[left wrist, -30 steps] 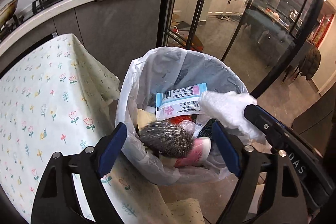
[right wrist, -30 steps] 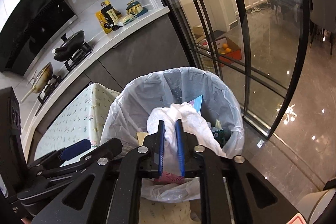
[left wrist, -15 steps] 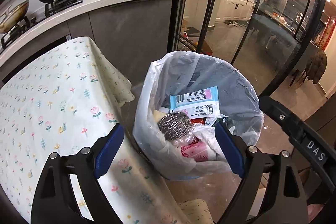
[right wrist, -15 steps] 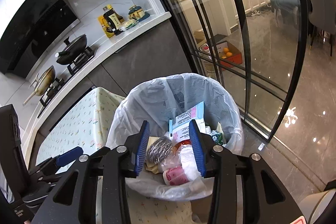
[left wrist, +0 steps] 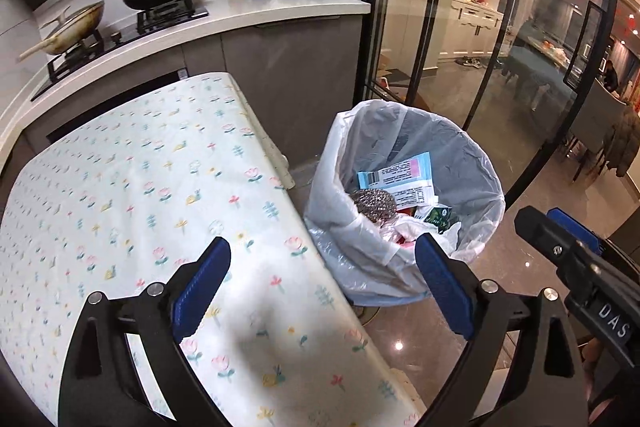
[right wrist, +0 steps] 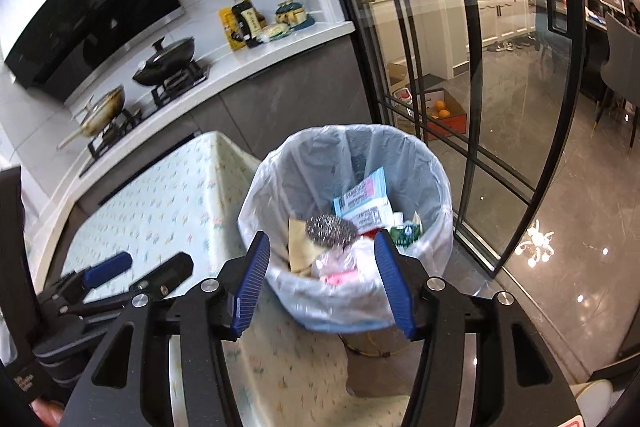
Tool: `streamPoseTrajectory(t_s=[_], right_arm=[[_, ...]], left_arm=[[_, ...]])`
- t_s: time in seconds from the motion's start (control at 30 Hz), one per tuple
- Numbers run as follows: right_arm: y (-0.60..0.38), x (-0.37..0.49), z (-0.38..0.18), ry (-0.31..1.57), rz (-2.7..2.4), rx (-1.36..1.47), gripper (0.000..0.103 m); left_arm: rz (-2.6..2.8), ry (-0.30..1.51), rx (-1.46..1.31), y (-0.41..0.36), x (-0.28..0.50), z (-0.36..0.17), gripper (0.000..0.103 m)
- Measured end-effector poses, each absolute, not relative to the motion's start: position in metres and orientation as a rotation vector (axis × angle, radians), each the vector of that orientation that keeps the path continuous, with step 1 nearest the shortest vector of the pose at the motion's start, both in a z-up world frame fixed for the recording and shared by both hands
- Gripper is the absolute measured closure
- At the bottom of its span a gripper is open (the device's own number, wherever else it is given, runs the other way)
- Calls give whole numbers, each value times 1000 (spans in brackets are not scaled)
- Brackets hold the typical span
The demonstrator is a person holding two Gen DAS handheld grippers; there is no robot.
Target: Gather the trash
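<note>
A trash bin lined with a white plastic bag (left wrist: 472, 163) (right wrist: 404, 147) stands on the floor beside the table. Inside lie a steel scouring ball (left wrist: 372, 201) (right wrist: 330, 227), a blue and pink wrapper (left wrist: 398, 177) (right wrist: 362, 199), crumpled white plastic (left wrist: 412, 227) and a green packet (left wrist: 438, 215). My left gripper (left wrist: 320, 287) is open and empty, above the table corner near the bin. My right gripper (right wrist: 322, 285) is open and empty, above the bin's near rim. The right gripper also shows in the left wrist view (left wrist: 568, 239).
The table with a floral cloth (left wrist: 140, 195) (right wrist: 168, 203) is left of the bin. A kitchen counter with pans and bottles (left wrist: 256, 11) runs behind. Glass doors with black frames (left wrist: 500, 39) (right wrist: 476, 67) stand right of the bin. A cardboard box with oranges (right wrist: 440, 113) lies beyond the glass.
The right gripper opened and dropped the white crumpled plastic into the bin. Both grippers pulled back and up from the bin, the left one over the table.
</note>
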State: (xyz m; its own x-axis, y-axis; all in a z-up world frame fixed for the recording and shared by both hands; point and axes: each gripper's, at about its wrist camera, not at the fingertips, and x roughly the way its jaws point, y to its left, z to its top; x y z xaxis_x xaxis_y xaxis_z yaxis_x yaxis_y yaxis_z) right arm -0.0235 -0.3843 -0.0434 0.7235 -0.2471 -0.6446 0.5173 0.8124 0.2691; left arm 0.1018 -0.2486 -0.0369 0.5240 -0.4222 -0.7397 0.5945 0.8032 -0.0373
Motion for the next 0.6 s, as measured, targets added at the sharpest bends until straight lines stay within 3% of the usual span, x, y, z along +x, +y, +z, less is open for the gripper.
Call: streamPoseTrajectory(t_s=[0.27,0.6], right_arm=[[-361,-36,-36,690,-445,394,41],[-349,-37,-38,761,-431,379,41]], left_arm=[[-551,838,228,-225,86,-32,12],[-519,852,253,-211,73,-25,12]])
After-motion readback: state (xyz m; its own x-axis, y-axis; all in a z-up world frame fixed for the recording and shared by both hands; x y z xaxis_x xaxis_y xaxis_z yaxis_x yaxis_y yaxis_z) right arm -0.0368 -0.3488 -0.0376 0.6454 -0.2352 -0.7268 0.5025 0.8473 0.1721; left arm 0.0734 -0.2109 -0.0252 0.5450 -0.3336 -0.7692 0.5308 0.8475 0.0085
